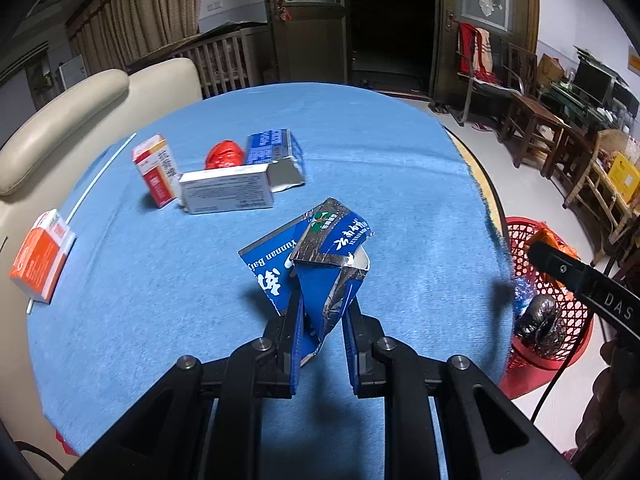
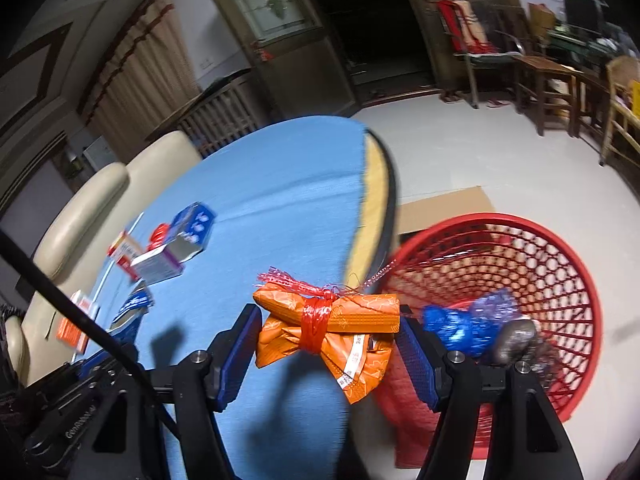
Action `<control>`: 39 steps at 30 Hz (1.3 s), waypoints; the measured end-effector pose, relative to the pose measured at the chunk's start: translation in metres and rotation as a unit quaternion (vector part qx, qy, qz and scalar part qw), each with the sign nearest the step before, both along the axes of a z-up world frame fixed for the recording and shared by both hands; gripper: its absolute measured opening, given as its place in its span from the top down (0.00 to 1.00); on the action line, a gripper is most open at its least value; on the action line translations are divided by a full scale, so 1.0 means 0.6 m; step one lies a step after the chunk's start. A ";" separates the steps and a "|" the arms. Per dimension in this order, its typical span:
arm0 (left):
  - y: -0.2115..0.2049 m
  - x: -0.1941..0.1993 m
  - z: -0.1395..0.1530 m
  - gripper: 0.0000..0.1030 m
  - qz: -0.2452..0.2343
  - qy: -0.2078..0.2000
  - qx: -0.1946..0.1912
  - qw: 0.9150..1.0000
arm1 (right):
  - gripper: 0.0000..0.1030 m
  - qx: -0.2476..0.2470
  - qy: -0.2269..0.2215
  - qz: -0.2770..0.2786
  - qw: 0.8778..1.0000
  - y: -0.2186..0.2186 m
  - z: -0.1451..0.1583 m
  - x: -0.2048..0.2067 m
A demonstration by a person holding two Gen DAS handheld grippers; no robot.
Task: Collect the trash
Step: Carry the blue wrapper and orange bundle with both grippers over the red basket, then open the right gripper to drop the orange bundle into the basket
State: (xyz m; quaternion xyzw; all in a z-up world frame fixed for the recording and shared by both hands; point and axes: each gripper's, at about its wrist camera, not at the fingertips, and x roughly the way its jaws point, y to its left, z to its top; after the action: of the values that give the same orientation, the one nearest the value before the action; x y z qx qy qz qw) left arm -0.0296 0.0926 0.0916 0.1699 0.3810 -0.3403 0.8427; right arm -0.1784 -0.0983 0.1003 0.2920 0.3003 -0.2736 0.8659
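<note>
My left gripper is shut on a crushed blue carton, holding it just above the blue tablecloth. Between the pads of my right gripper sits an orange wrapper bundle tied with red string; the pads press on both its ends. It hangs over the table's right edge, beside the rim of a red mesh basket on the floor. In the basket lie blue plastic and a dark lump. The left wrist view shows the same basket beyond the table edge.
On the cloth farther back lie an orange-white box, a grey box, a red crumpled wrapper, a torn blue box, an orange box and a white stick. A beige sofa borders the table. Flat cardboard lies on the floor.
</note>
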 end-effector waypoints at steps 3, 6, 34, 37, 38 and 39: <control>-0.016 -0.006 0.001 0.81 -0.011 -0.001 0.002 1.000 | 0.32 0.000 0.004 -0.020 1.000 -0.022 -0.003 -0.018; -0.031 -0.012 0.004 0.81 -0.022 -0.003 0.002 1.000 | 0.32 0.000 0.007 -0.035 0.999 -0.039 -0.006 -0.035; -0.169 -0.104 0.020 0.81 -0.126 -0.022 0.011 0.992 | 0.31 0.014 0.042 -0.118 0.992 -0.168 -0.039 -0.128; -0.182 -0.115 0.020 0.81 -0.136 -0.025 0.013 0.990 | 0.31 0.014 0.044 -0.125 0.991 -0.180 -0.039 -0.129; -0.186 -0.118 0.020 0.81 -0.139 -0.025 0.014 0.990 | 0.31 0.015 0.044 -0.127 0.991 -0.183 -0.040 -0.129; -0.190 -0.121 0.019 0.81 -0.142 -0.025 0.015 0.989 | 0.31 0.015 0.045 -0.129 0.991 -0.185 -0.040 -0.128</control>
State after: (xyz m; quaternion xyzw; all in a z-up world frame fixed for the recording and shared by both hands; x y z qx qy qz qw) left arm -0.1022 -0.0214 0.1029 0.2438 0.3368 -0.4460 0.7926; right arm -0.2554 -0.2091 0.0765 0.3288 0.3028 -0.3911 0.8045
